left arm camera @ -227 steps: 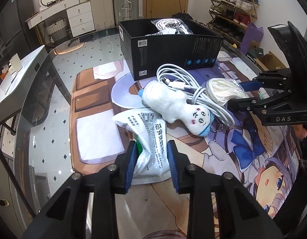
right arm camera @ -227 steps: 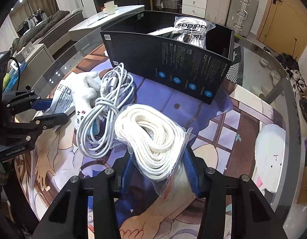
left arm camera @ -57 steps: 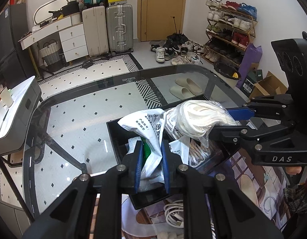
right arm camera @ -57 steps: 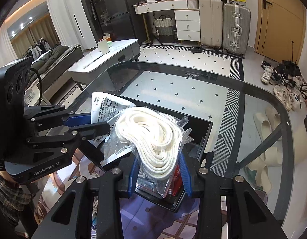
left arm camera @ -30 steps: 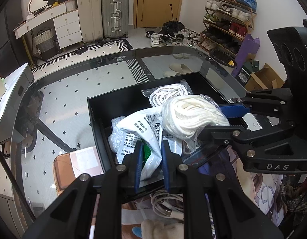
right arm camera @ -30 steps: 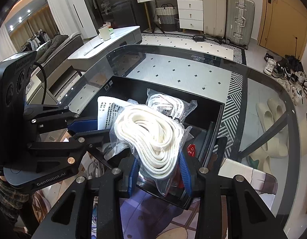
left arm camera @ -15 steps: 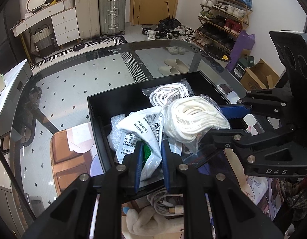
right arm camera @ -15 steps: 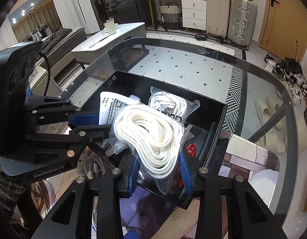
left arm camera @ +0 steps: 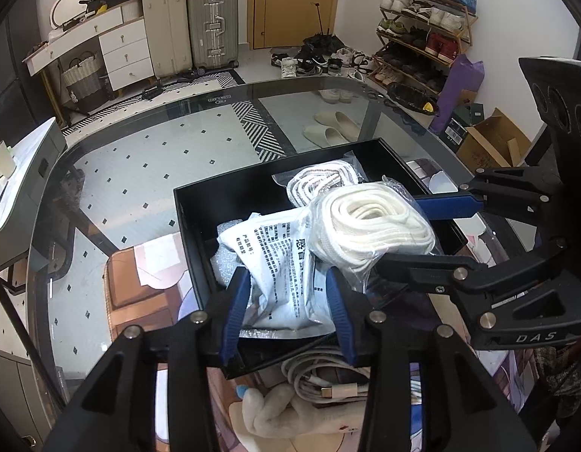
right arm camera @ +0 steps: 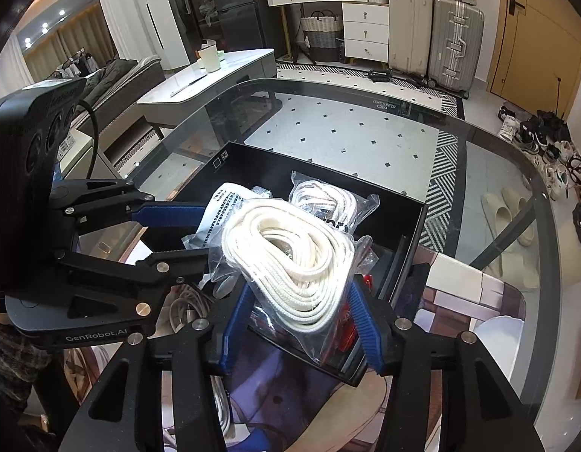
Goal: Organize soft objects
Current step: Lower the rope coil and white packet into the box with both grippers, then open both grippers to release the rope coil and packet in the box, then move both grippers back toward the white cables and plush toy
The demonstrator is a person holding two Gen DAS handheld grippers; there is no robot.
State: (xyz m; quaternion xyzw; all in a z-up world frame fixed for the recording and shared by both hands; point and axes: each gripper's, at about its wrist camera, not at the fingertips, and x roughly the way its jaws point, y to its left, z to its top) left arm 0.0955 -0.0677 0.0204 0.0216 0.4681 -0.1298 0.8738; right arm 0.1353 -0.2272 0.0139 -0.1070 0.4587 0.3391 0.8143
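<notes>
Left hand-held gripper [left arm camera: 288, 310] and right hand-held gripper [right arm camera: 301, 320] both opening over the black box [left arm camera: 200, 207], white pouch [left arm camera: 279, 263] and bagged rope [right arm camera: 290, 256] between the jaws, so I'd spread fully, then lift clear.

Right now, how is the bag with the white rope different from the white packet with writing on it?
The rope bag is clear, so its coiled white cord shows; the printed packet is opaque white with dark text. The rope bag sits between the right gripper's opening jaws, the printed packet between the left gripper's. The rope bag looks bulgier, the packet flatter. Both hang over the black box.
</notes>
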